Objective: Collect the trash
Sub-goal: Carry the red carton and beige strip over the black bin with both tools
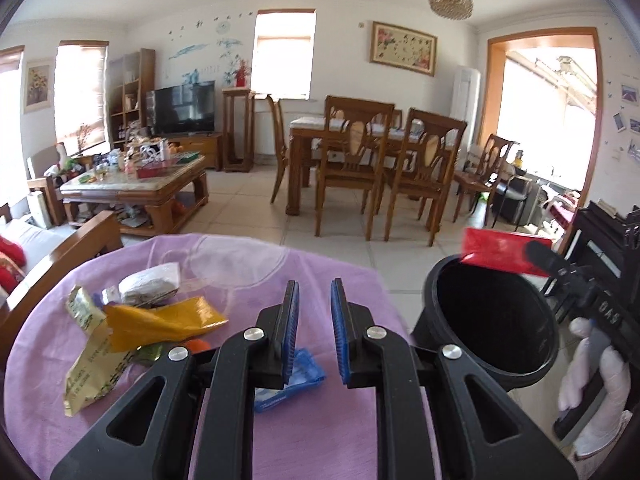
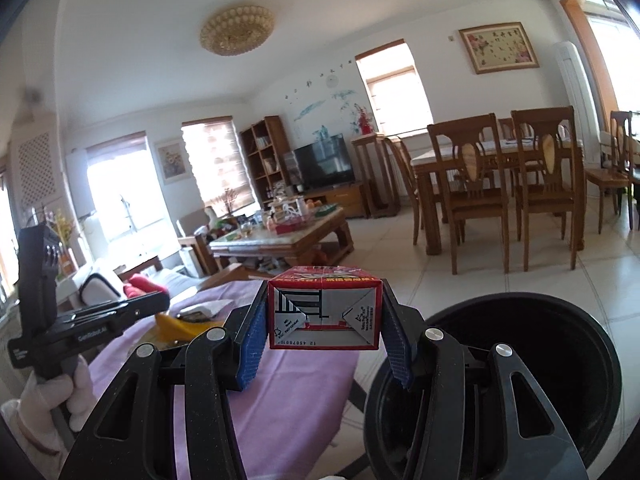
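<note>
Right gripper (image 2: 324, 320) squeezes a red carton (image 2: 323, 312) at the black bin's (image 2: 560, 344) rim. Left gripper (image 1: 314, 320) is apart, holding nothing, above wrappers (image 1: 160, 320) near the tabletop's (image 1: 320, 432) left edge.

Tablecloth (image 1: 320, 420): lilac woven cloth, matt. Bin (image 1: 490, 320): black plastic, smooth, dull sheen. Carton (image 2: 324, 314): printed paperboard, slightly glossy. Yellow wrapper (image 1: 160, 322): crinkled glossy film. Finger pads (image 1: 338, 332): blue, ribbed.
</note>
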